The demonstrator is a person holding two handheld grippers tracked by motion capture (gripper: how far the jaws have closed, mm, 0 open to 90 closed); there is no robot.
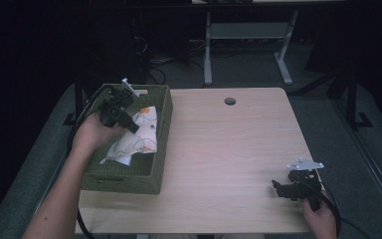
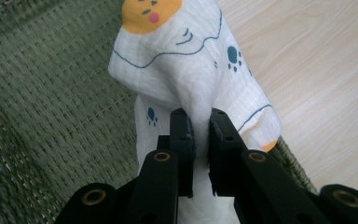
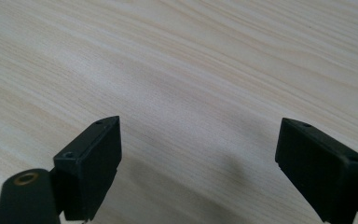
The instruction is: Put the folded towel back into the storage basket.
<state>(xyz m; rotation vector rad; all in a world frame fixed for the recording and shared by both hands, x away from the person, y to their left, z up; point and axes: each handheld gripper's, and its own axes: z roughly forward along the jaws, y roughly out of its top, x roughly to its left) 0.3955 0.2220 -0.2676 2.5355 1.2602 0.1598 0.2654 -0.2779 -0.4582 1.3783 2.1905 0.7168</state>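
A white cloth printed with blue paws and an orange face lies in a green woven basket at the table's left. My left gripper is over the basket and shut on a fold of this white cloth, which bunches up between the two black pads. My right gripper rests low at the table's front right corner, open, with bare wood between its fingers.
The light wooden table has a round cable hole near its far edge. Beyond the table stand a white desk frame and dark floor. The basket's right wall rises between the cloth and the bare tabletop.
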